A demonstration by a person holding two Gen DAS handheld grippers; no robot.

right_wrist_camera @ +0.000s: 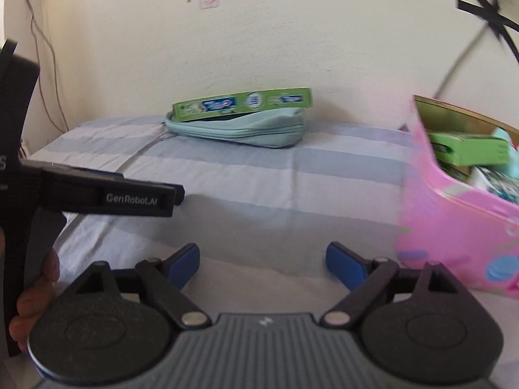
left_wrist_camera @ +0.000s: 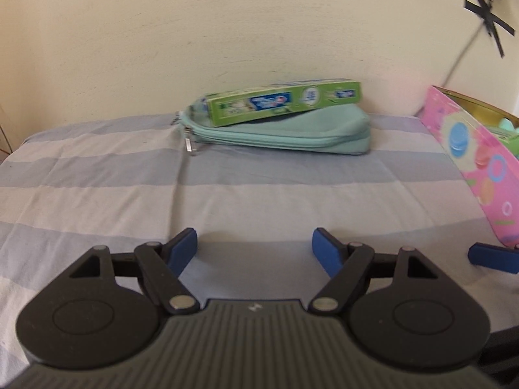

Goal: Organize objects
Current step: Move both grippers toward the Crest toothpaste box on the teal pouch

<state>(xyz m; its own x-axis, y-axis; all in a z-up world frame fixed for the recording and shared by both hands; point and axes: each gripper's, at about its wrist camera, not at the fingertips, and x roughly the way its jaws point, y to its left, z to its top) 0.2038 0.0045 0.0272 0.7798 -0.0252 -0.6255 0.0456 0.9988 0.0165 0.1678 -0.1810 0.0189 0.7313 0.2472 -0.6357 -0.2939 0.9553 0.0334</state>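
Two sets of tongs were in my hands, and neither held anything. My left tongs (left_wrist_camera: 254, 249) stood apart over bare striped sheet (left_wrist_camera: 97, 175), nothing between the blue pads. My right tongs (right_wrist_camera: 262, 264) also stood apart and empty, a little wider than the left.

Straight ahead of both, well apart from the tips and close to the wall (left_wrist_camera: 129, 48), lay the toothpaste box (left_wrist_camera: 285, 102). It rested on top of a teal pouch (left_wrist_camera: 292, 133), tilted slightly, its near-left end lower. Its long axis ran crosswise to the line my tongs pointed along, so I was looking at its broad side rather than an end.

To the right of my right tongs, near them, sat the pink box (right_wrist_camera: 454, 227), open, with another green carton (right_wrist_camera: 467, 152) and other items inside.

I judged the toothpaste box the next thing to fetch. Neither hand looked clearly nearer to it; the right sat closer to the pink box, which favoured it for the carry. A pinch across the narrow width would suit, taken from above.
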